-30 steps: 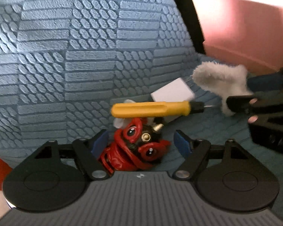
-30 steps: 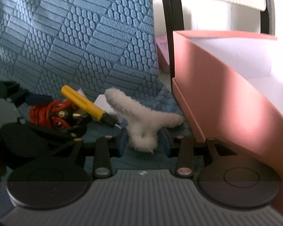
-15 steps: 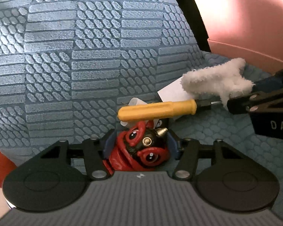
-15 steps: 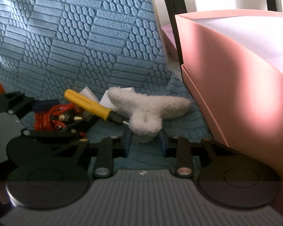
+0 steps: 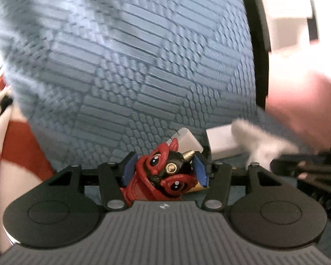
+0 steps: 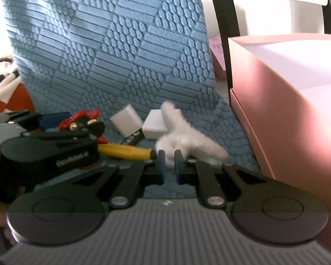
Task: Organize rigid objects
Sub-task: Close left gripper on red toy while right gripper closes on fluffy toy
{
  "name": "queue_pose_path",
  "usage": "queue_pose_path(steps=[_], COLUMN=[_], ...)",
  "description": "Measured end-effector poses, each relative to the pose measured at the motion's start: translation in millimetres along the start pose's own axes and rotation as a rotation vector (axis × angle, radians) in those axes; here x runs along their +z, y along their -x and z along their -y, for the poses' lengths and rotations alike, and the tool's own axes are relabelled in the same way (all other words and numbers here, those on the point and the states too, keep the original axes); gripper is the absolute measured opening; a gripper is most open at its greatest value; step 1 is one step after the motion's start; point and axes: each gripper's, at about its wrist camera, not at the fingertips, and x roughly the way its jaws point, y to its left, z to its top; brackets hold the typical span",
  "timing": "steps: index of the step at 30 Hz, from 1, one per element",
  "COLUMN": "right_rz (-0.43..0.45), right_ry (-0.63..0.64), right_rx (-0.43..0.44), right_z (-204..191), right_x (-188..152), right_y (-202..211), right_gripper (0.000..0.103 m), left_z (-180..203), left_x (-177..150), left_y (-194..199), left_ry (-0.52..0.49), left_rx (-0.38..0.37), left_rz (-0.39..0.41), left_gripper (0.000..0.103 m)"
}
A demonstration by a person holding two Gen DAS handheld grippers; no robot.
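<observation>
Left claw [image 5: 164,172], left wrist view: blue pads clamped on a red and black toy figure [image 5: 165,174], one pad at each side of its head. Whether the toy is clear of the surface or resting on it cannot be told; its lower body is cut off by the claw's housing. Behind it a translucent white block [image 5: 188,138] and a second white block [image 5: 220,139] lie at the foot of the blue textured cushion [image 5: 132,66]. Whole frame is smeared. White fluffy piece [image 5: 260,141] at right is a blur; the pink box [image 5: 302,101] only a washed-out mass. Dark shapes at the right edge are probably the other tool, not readable.

Right claw [image 6: 168,162], right wrist view: jaws have just been closing and now pinch the lower end of the white fluffy piece [image 6: 183,137], which squeezes down to a thin tuft between the pads. Yellow-handled screwdriver [image 6: 125,151] lies loose just left of it, tip end hidden behind the claw. A black item with lettering [image 6: 132,139] pokes out under the two white blocks [image 6: 126,122]; cannot identify it. Pink box [image 6: 275,114] stands open at the right, near; interior overexposed, contents unreadable.

Judgement: early. Two items gripped, none seen in the box; screwdriver, both blocks and the black item remain.
</observation>
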Motion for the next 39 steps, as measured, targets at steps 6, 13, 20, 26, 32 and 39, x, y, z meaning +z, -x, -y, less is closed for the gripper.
queue_pose_path(steps=[6, 13, 20, 26, 32, 39], right_rz=[0.005, -0.011, -0.019, -0.019, 0.037, 0.011], right_ry=[0.004, -0.038, -0.014, -0.009, 0.083, 0.199], right_rx=[-0.005, -0.042, -0.052, -0.07, -0.009, 0.006], right_z=[-1, 2, -5, -5, -18, -23], right_x=[0, -4, -6, -3, -1, -15], right_y=[14, 5, -24, -25, 11, 49], right_gripper=[0.013, 0.053, 0.051, 0.035, 0.035, 0.035], left_z=[-17, -25, -36, -38, -34, -32], left_x=[-8, -24, -39, -48, -60, -83], left_y=[32, 43, 46, 51, 66, 90], left_ry=[0.172, 0.324, 0.443, 0.536, 0.554, 0.626], left_rx=[-0.03, -0.045, -0.081, -0.088, -0.094, -0.095], left_rz=[0.01, -0.036, -0.094, -0.119, -0.145, -0.129], left_gripper=[0.061, 0.061, 0.061, 0.061, 0.061, 0.061])
